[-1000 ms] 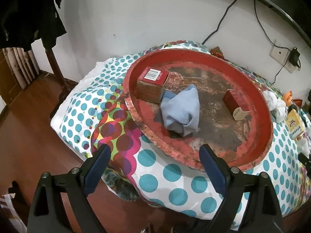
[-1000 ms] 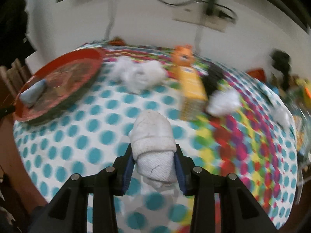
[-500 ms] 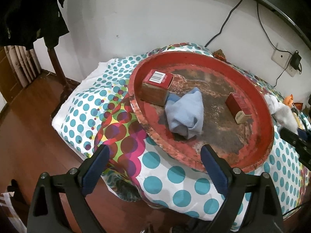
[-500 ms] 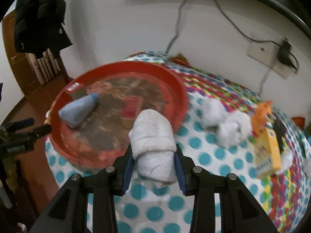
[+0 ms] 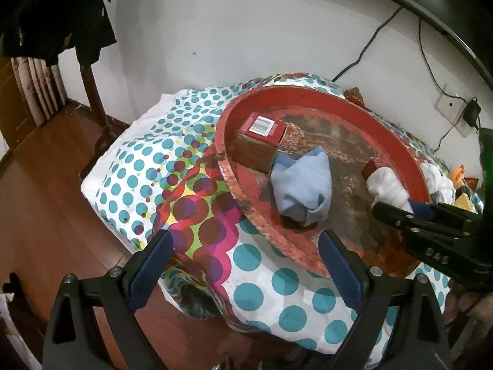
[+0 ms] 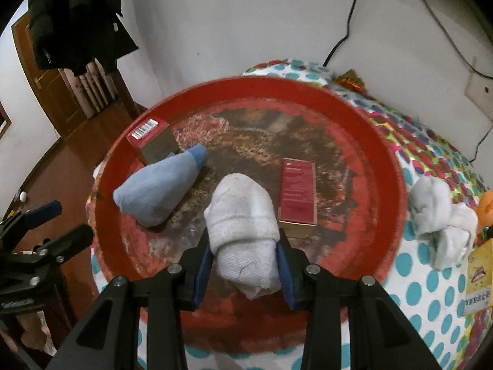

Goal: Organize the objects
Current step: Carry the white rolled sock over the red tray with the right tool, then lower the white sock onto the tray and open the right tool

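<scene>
Our right tongs (image 6: 243, 265) clamp a rolled white sock (image 6: 243, 222) above the round red tray (image 6: 385, 166); our left tongs (image 5: 246, 265) gape wide, holding nothing.

Worktop under a polka-dot cloth (image 5: 252, 259); directly on it a round red tray (image 6: 397, 166), loose white socks (image 6: 437, 215) just beside the tray's rim, a yellow box (image 6: 479, 274) at the right edge.

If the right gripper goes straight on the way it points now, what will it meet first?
Probably the worn floor of the red tray, between the blue sock and the red box; the held white sock would touch first. Depth is unclear.
</scene>
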`<state>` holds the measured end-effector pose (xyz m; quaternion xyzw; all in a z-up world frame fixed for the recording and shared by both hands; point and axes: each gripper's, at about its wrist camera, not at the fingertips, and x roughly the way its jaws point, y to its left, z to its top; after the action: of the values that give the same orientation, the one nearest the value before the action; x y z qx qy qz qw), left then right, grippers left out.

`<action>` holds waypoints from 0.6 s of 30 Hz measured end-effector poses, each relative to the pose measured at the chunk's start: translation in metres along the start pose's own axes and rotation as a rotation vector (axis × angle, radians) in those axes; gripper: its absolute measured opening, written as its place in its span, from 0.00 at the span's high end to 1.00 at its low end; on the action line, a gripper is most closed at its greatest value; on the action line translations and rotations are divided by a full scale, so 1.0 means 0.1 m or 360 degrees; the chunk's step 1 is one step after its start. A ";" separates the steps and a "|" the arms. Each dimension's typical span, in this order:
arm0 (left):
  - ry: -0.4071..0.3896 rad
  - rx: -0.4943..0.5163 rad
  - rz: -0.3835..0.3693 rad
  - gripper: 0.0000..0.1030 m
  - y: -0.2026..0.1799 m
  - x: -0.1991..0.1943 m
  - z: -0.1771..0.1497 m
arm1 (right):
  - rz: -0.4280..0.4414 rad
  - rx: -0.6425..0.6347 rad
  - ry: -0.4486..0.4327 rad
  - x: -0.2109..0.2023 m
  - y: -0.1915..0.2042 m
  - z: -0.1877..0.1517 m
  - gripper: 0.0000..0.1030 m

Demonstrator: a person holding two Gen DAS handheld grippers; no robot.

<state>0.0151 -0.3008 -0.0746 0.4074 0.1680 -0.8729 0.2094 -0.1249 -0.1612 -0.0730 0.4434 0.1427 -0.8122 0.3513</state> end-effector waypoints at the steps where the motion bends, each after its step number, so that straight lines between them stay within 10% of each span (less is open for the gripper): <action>1: 0.0006 -0.0008 -0.0003 0.08 0.01 0.01 0.00 | -0.0004 -0.0007 0.0007 0.02 0.01 0.00 0.63; 18: 0.0020 0.0006 -0.0018 0.08 -0.03 0.04 -0.03 | -0.0076 -0.0084 0.0019 0.08 -0.03 -0.02 0.53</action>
<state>0.0134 -0.2978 -0.0793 0.4123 0.1699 -0.8718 0.2027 -0.1282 -0.1615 -0.0805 0.4353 0.1766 -0.8136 0.3425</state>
